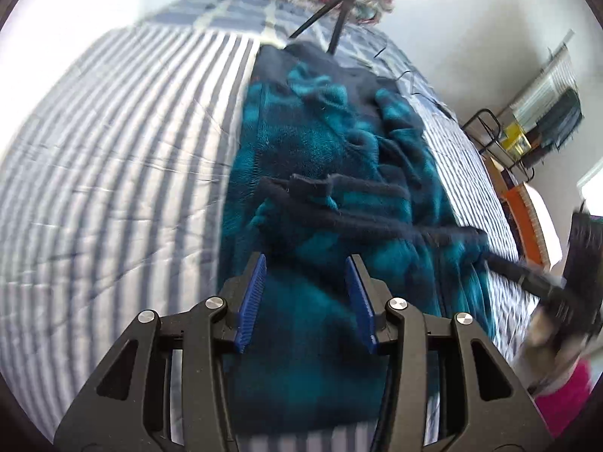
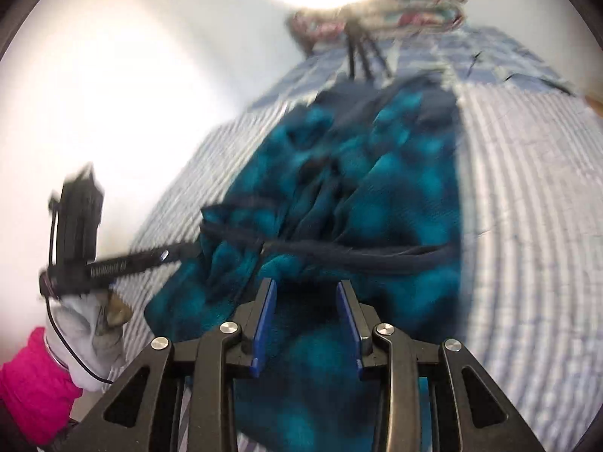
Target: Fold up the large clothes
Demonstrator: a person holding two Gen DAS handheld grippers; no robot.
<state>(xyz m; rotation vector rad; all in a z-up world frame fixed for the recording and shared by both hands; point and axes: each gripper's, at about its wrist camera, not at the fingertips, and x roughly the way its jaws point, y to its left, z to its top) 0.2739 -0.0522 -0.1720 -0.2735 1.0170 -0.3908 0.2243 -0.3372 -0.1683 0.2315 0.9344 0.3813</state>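
A striped bedcover [image 1: 113, 173] carries the teal-and-navy fleece garment [image 1: 312, 143], lying lengthwise along it with a dark cord [image 1: 358, 218] across its middle. Left gripper [image 1: 306, 282] and right gripper [image 2: 306, 309] hover over the garment's near end, blue pads partly apart, nothing visibly clamped.

left wrist: looks down along its fingers, close over teal garment [image 1: 320, 173] | right wrist: same downward tilt, close | shared: garment, striped bedspread [image 2: 527, 207], tripod [image 1: 331, 19]
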